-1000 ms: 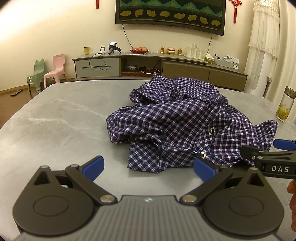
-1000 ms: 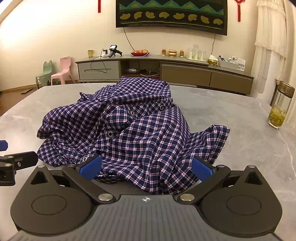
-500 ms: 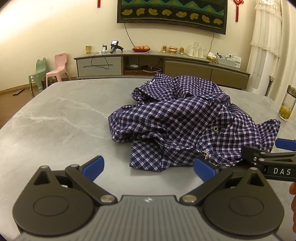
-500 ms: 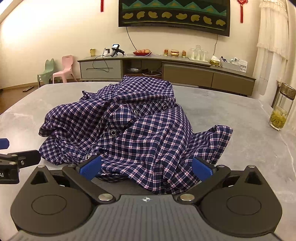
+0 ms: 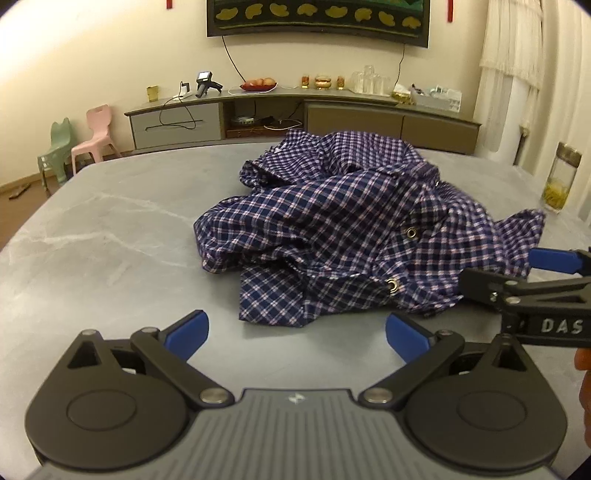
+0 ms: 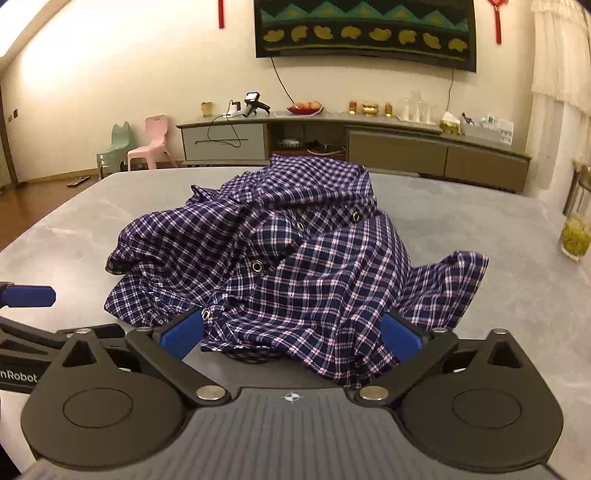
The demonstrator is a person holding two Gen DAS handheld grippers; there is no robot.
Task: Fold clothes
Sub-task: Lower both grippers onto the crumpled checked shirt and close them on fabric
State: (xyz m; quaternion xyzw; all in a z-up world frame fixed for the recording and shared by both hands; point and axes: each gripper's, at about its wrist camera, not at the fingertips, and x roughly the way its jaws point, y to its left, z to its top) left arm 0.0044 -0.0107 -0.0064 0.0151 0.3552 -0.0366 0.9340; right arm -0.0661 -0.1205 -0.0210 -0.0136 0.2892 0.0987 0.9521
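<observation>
While the left wrist view looks across the grey marble-pattern table (image 5: 92, 236), the crumpled navy-and-white checked shirt (image 5: 354, 229) lies at table centre, well forward of the left gripper (image 5: 297, 330). Left gripper state: released; its jaws have just been closing slightly, and only bare table shows between the blue pads (image 5: 188, 332). The shirt hem lies just beyond the pad line, not touching. Two metal snaps (image 5: 410, 232) show on the shirt placket. At the right edge, the right gripper (image 5: 535, 280) enters side-on; white lettering on its body reads "DAS", the remainder cut off by the frame. Its blue pad sits beside the shirt's right flap. A glass jar (image 5: 561, 177) with yellow contents stands at the far right of the table. Behind the table: a low cabinet (image 5: 295, 114), a pink chair (image 5: 94, 136) and a green chair (image 5: 55, 147).

From the right wrist view, the shirt (image 6: 295, 266) fills the middle of the table (image 6: 480, 210). Right gripper (image 6: 291, 334) state: released; its jaws have just been closing slightly. The near shirt edge lies between the pads (image 6: 400, 338), bunched cloth reaching both; no clamping is visible. At lower left, the left gripper (image 6: 26, 314) enters; partial lettering reads "nRobot". The jar (image 6: 576, 229) stands at far right. A dark hanging with green zigzags and yellow shapes (image 6: 365, 29) is on the wall.
</observation>
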